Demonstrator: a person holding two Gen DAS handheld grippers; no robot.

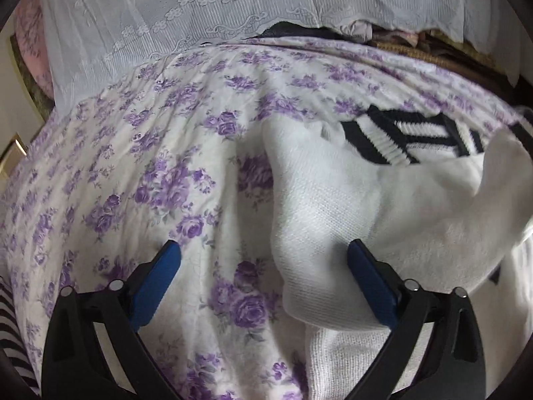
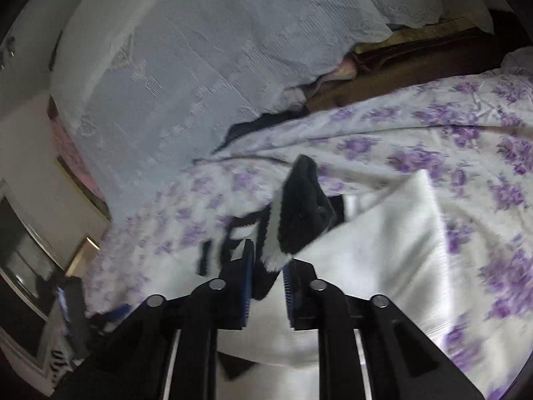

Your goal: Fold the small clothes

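A white sock (image 1: 333,200) with a black-and-white striped cuff (image 1: 399,140) lies on the purple-flowered bedsheet (image 1: 150,166). My left gripper (image 1: 265,253) is open wide just above the bed. The sock's rounded end lies between its blue pads (image 1: 363,266), close to the right one, and neither pad presses on it. In the right wrist view my right gripper (image 2: 268,266) is shut on the striped cuff (image 2: 299,213), which stands up lifted off the sheet. The white sock body (image 2: 383,240) trails away beneath it. More white knit fabric (image 1: 349,360) lies under the sock.
A white lace cloth (image 1: 200,10) covers a pile along the back of the bed. Brown bedding (image 2: 399,66) shows beyond the sheet at the back right. A black-and-white striped cloth (image 1: 10,326) lies at the lower left edge.
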